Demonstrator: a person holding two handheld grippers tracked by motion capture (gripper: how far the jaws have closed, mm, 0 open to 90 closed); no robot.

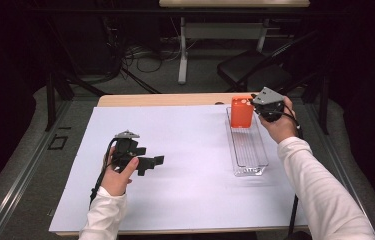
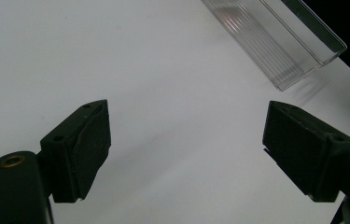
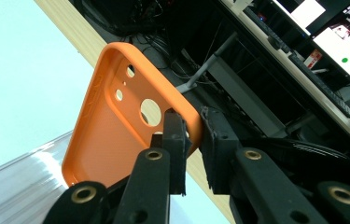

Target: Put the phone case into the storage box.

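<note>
At the upper right of the high view, the right claw (image 1: pixel 253 104) is clenched on the rim of an orange phone case (image 1: pixel 241 112), pinching one side wall close to a corner. From the right gripper view the case (image 3: pixel 112 140) hangs off the jaws toward the left of the frame, its hollow inside and camera cut-outs facing the lens, its long axis running down toward the clear tray (image 3: pixel 18 186) at the lower left.

Outward from that claw, the high view shows the case standing on end over the far end of the tray (image 1: pixel 247 152), its lower edge down at the tray's far wall; whether it already touches the tray floor I cannot tell. The tray is long and narrow, lying with its length running from the far edge of the surface (image 1: pixel 175 150) toward the person, so its long axis points down the frame from the claw. That is the relation the coming move turns on, as I judge it: the upright case must tip so its length falls along the tray's length.

Over at the lower left of centre, the left claw (image 1: pixel 151 163) rests released on the white sheet, nothing between its jaws, well apart from the tray. The right hand is plainly the nearer one.
</note>
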